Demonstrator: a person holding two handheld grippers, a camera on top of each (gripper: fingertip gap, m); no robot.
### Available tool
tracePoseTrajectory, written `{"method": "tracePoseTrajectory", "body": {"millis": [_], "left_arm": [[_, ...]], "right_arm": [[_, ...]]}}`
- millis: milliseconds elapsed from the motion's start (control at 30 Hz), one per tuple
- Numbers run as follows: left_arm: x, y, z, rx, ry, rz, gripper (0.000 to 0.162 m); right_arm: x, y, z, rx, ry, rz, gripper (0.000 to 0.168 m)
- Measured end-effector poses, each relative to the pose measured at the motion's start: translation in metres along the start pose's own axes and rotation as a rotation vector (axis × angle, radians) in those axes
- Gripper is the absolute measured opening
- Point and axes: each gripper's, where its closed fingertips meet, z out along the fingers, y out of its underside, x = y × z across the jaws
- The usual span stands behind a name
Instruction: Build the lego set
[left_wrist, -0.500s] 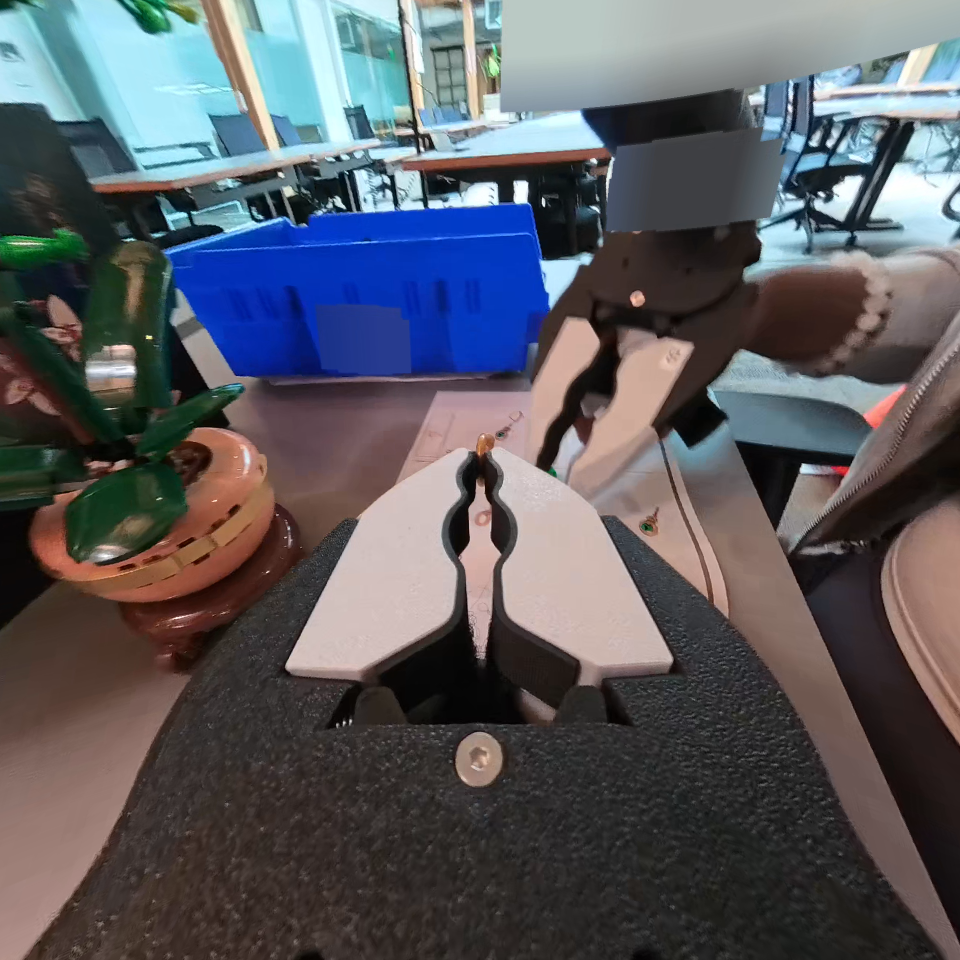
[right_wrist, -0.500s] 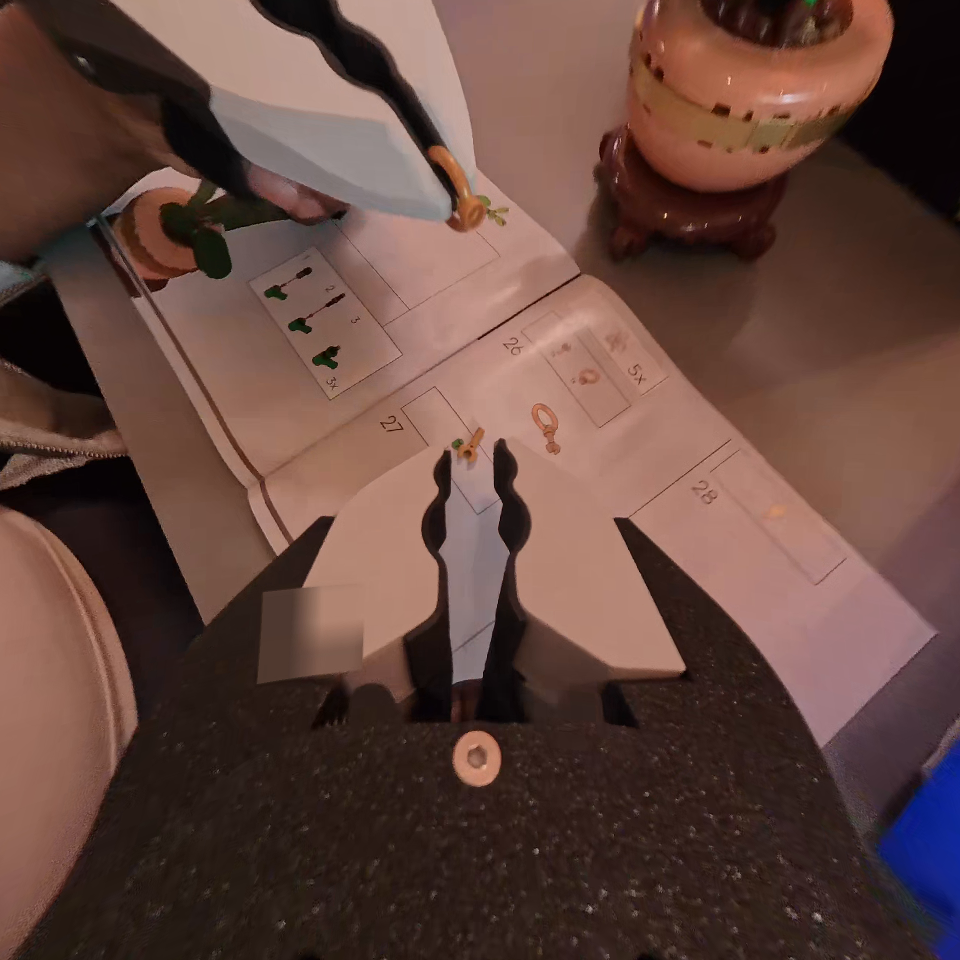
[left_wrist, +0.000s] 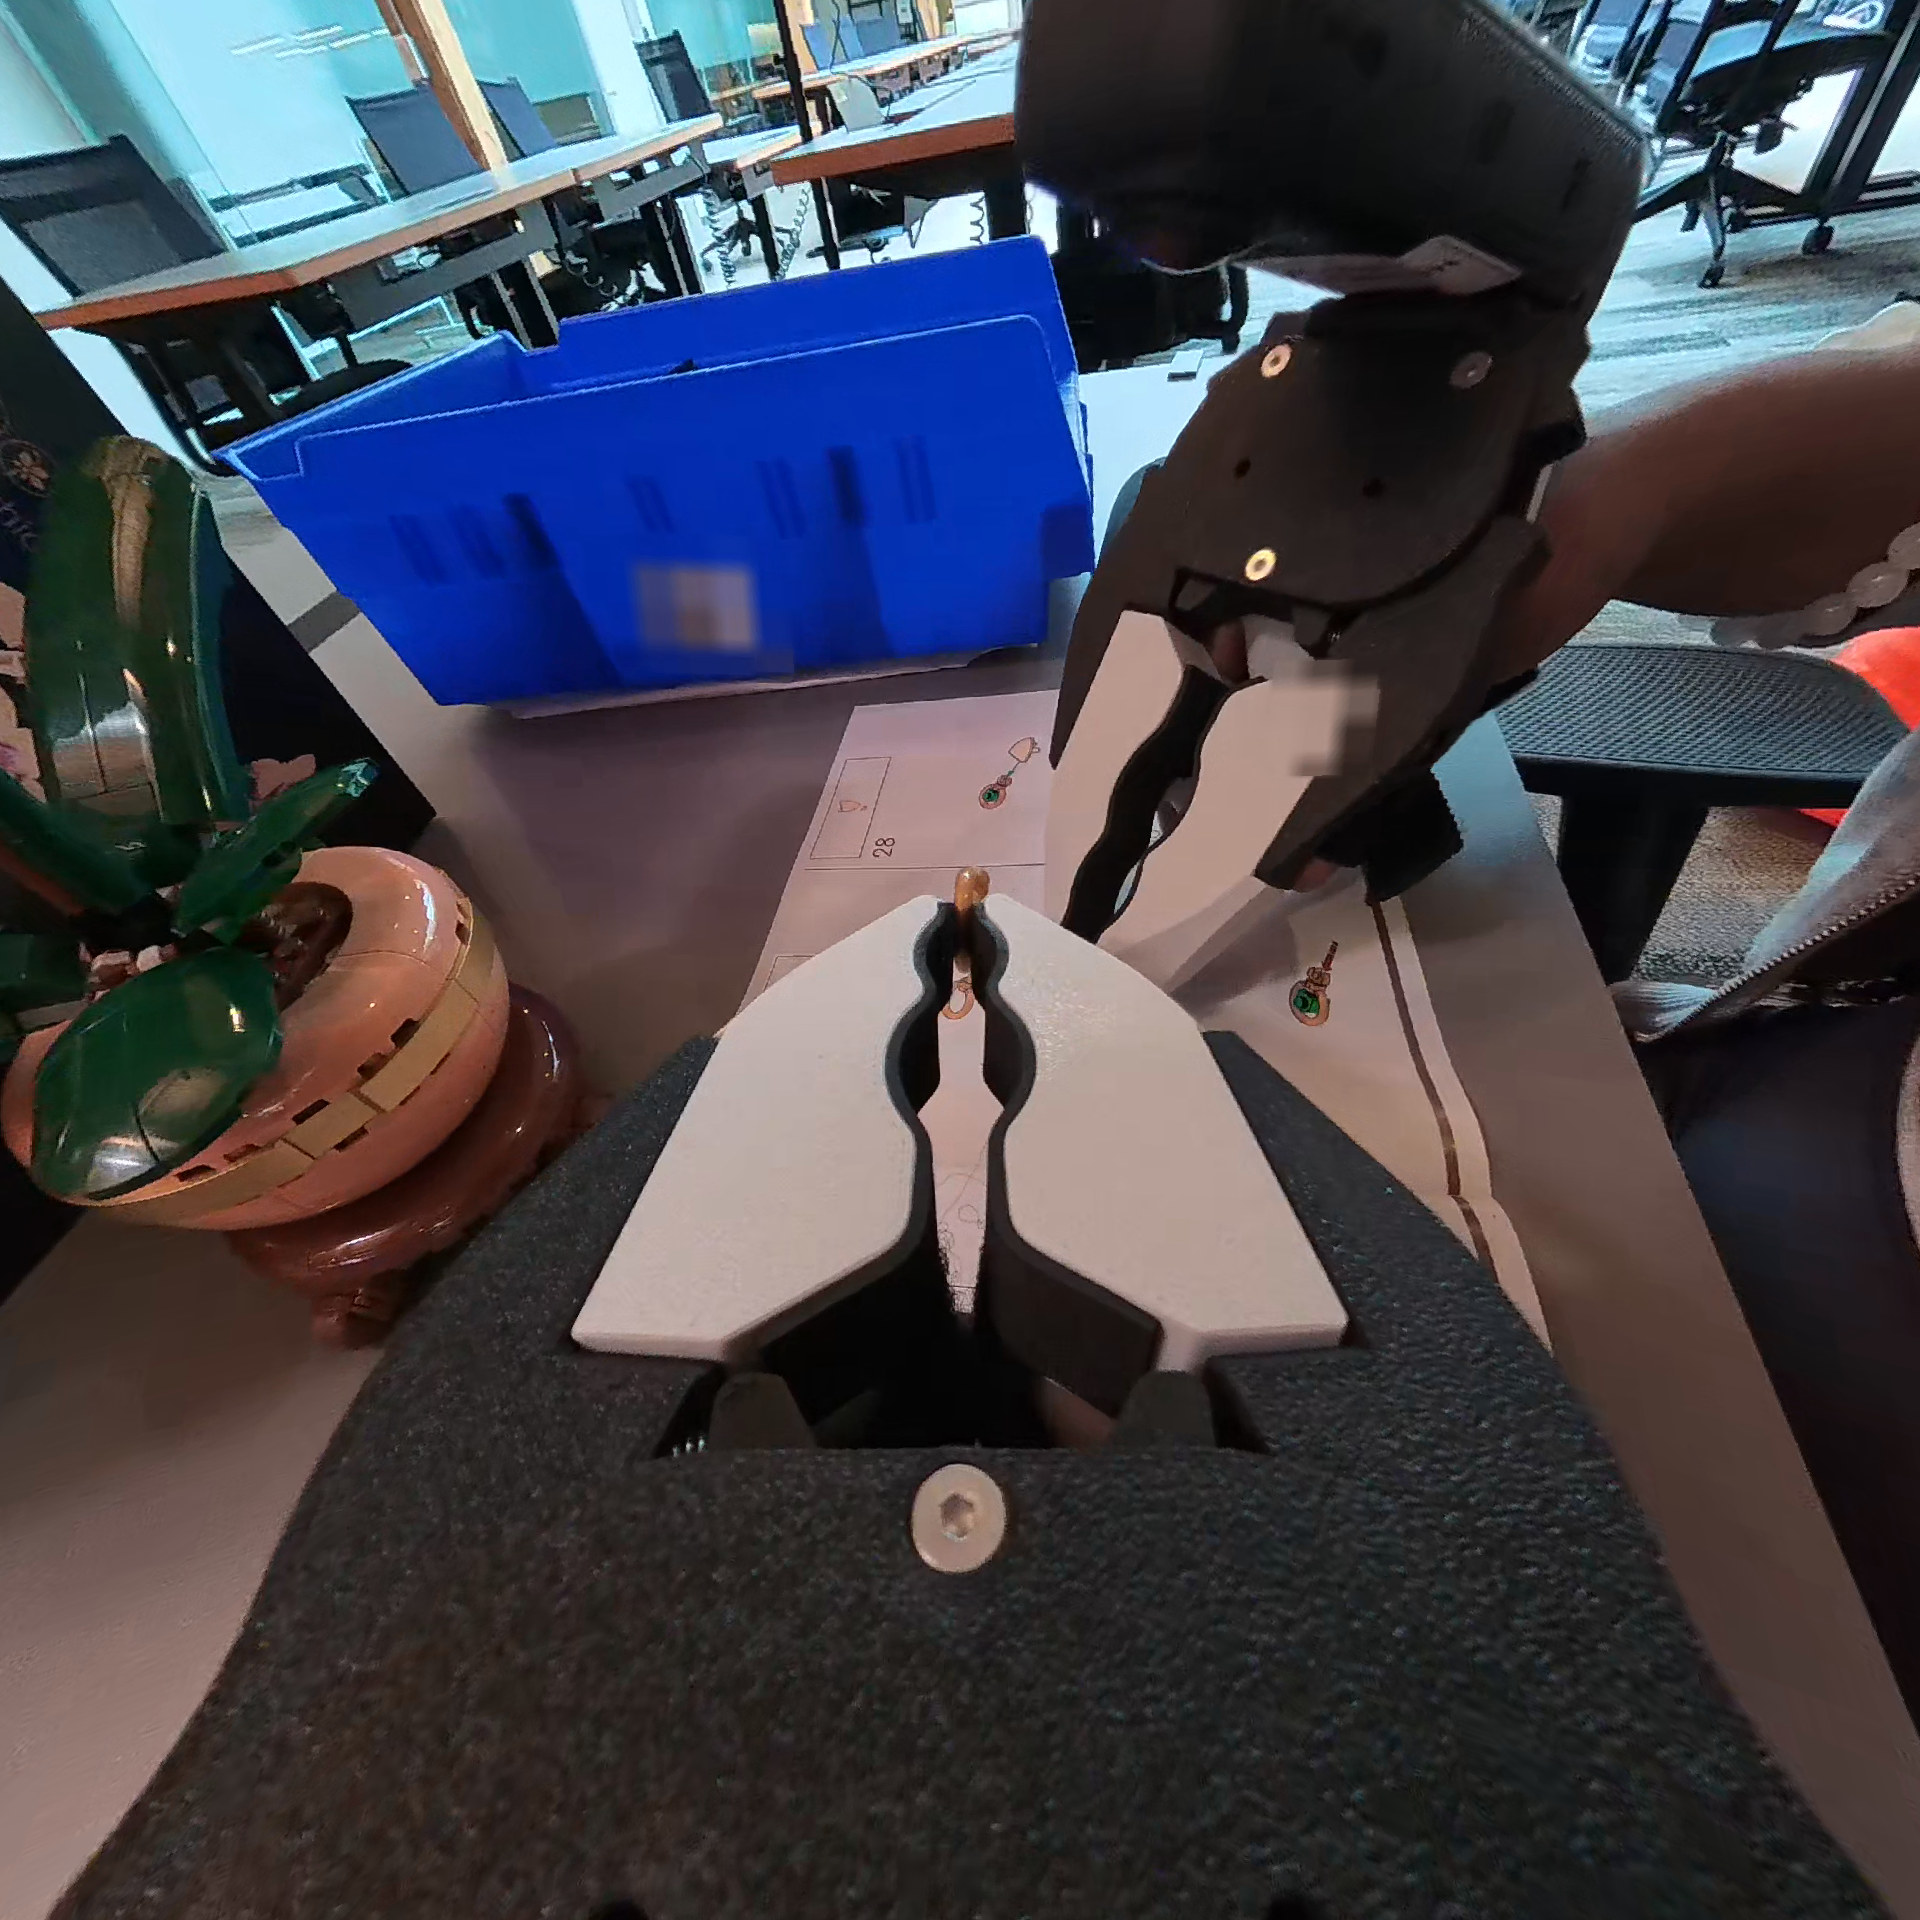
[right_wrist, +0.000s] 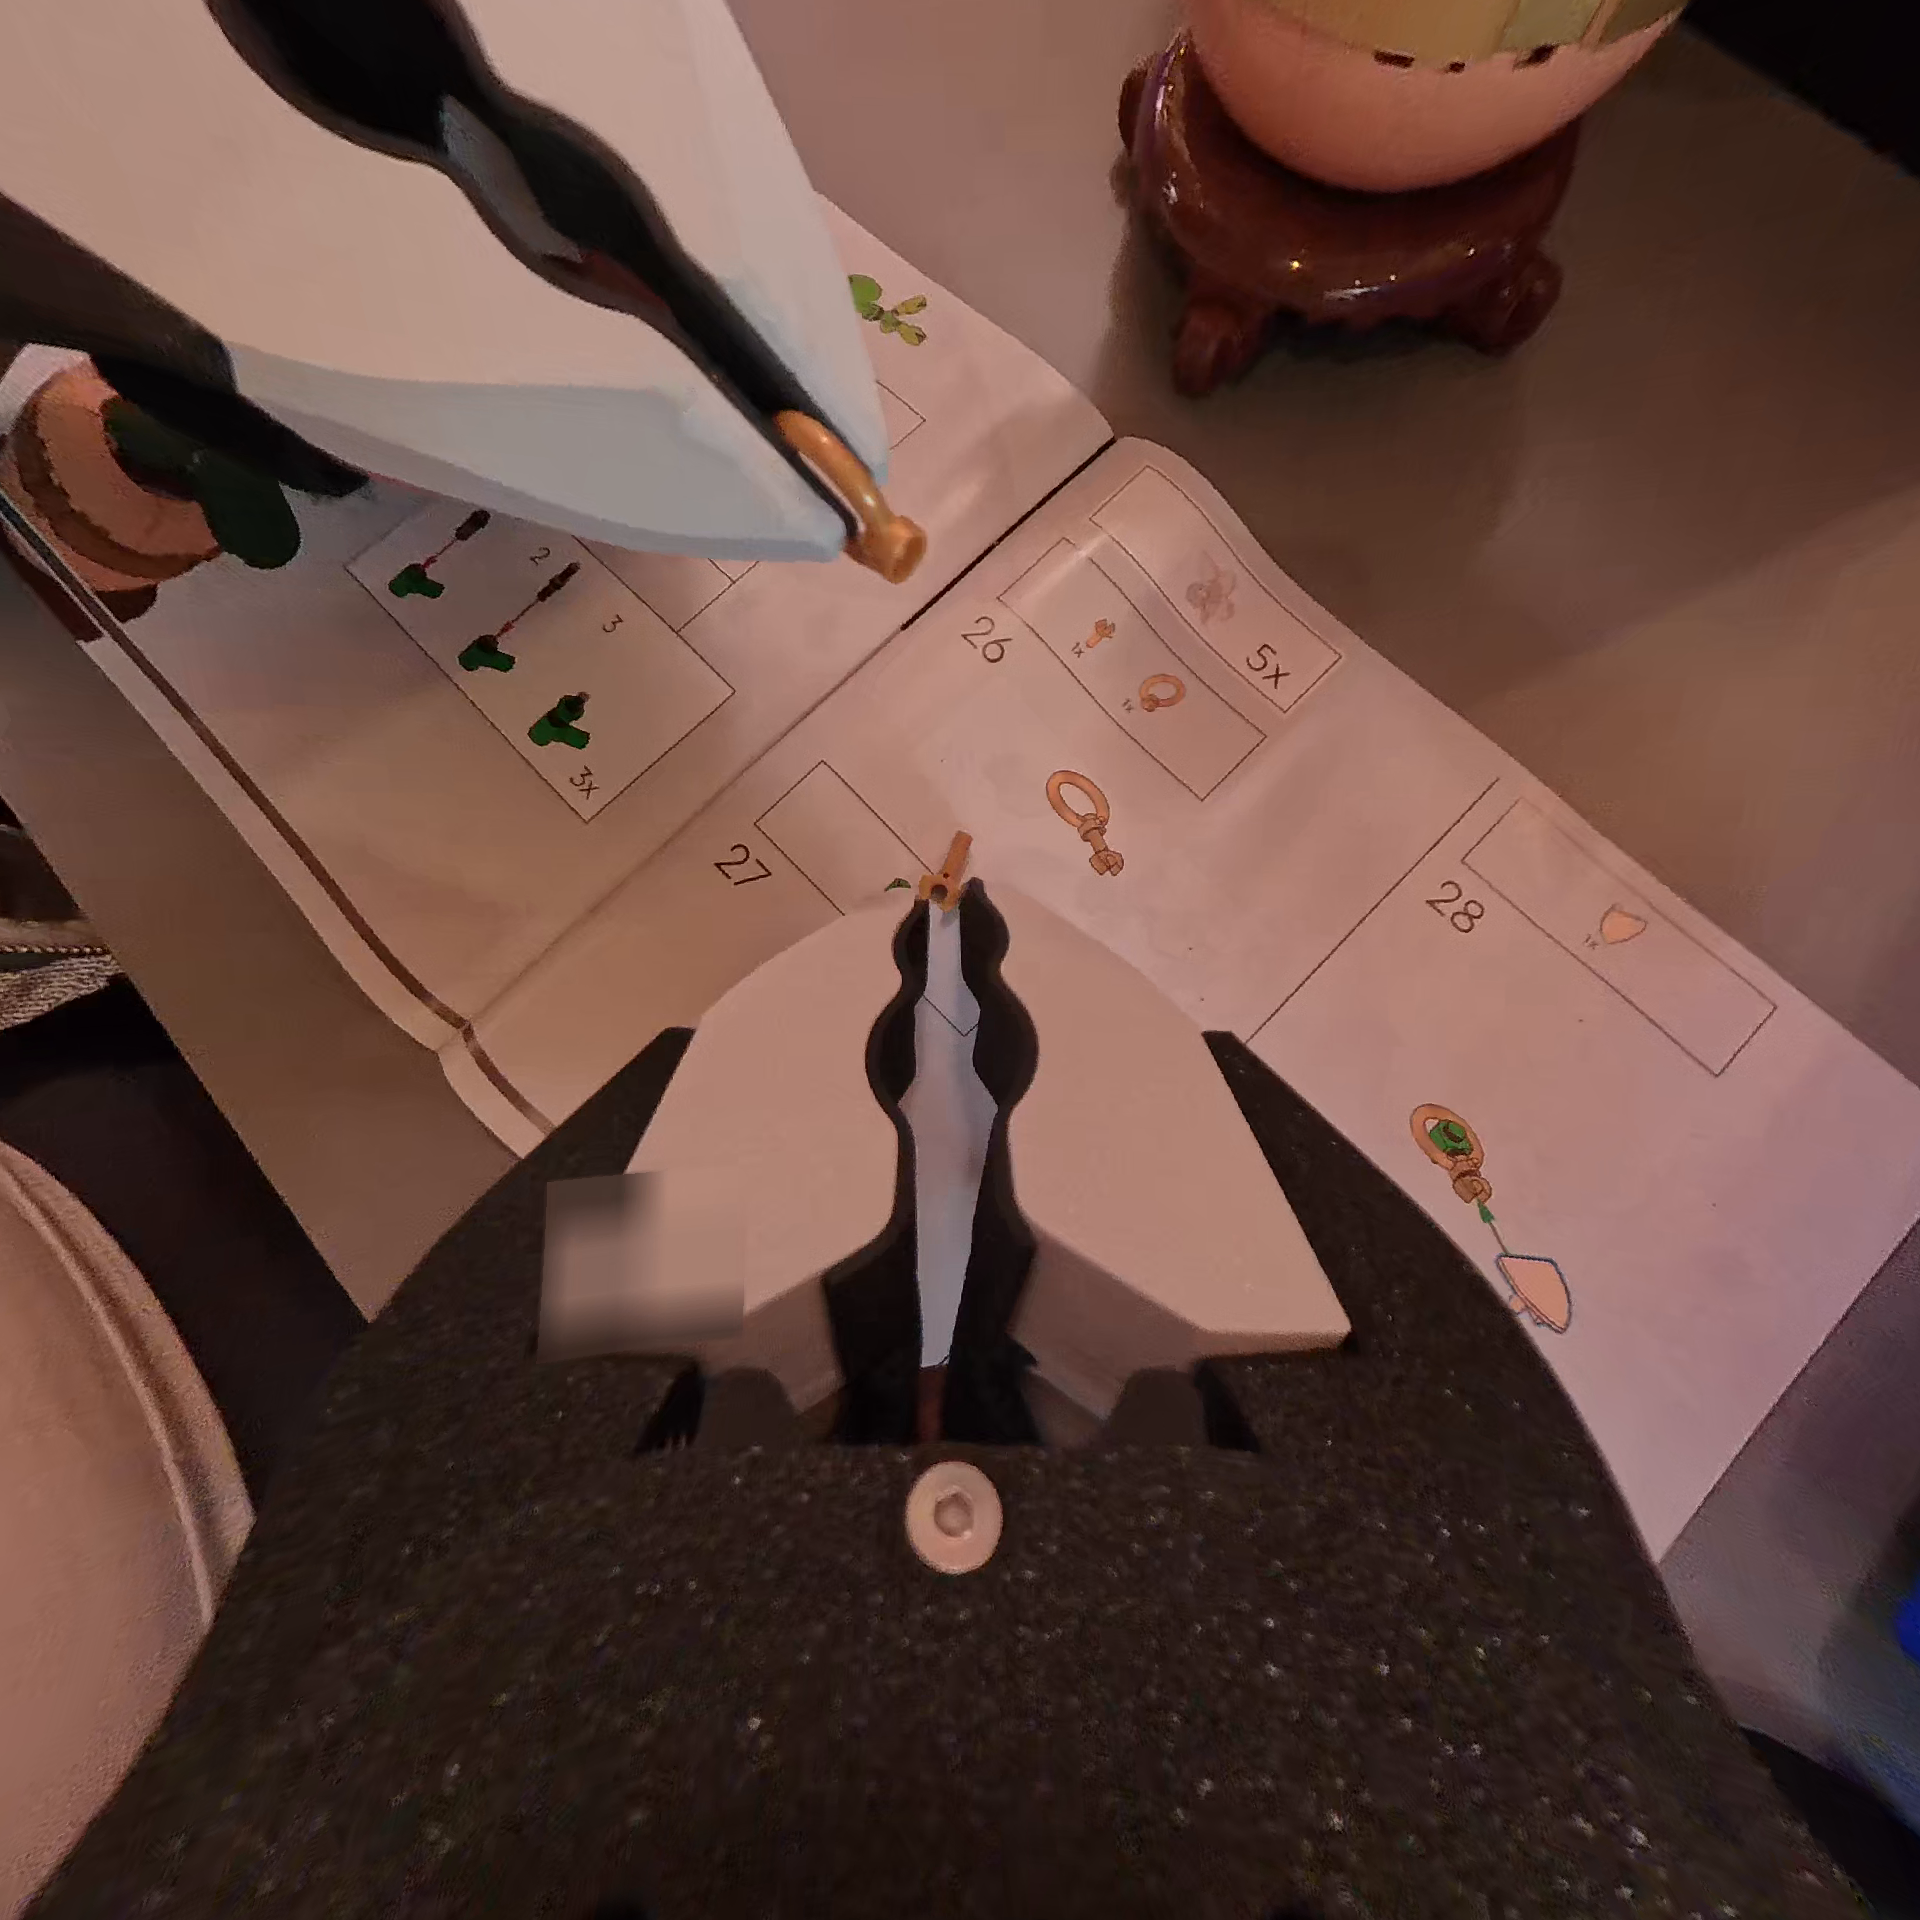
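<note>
1. Our left tongs (left_wrist: 968, 914) are clamped on a tan ring piece (left_wrist: 969, 891), whose stub pokes out past the tips at 12 o'clock.
2. Our right tongs (right_wrist: 948, 902) pinch a small tan peg (right_wrist: 950, 871) at the very tips, low over the open booklet (right_wrist: 1299, 935).
3. In the right wrist view the ring (right_wrist: 868, 497) hangs at 11 o'clock from the peg, well apart, with bare page between.
4. The booklet shows numbered step boxes and part drawings; we leave the writing unread.
5. A blue bin (left_wrist: 665, 520) closes the tabletop (left_wrist: 644, 810) at 12 o'clock.
6. The brick pot plant (left_wrist: 260, 1039) stands at 9 o'clock of the left tongs, near the booklet's edge.
</note>
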Motion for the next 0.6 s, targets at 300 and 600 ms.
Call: {"method": "tracePoseTrajectory", "body": {"millis": [300,600], "left_arm": [[-0.0027,-0.0016,-0.0019,0.016,-0.012,-0.015,0.002],[-0.0033,-0.0017,-0.0022,0.018,-0.012,-0.018,0.002]], "right_arm": [[-0.0040,-0.0051,0.0014,0.017,0.000,0.070,0.018],[0.0035,-0.0046,0.0047,0.028,0.038,0.109,0.010]]}}
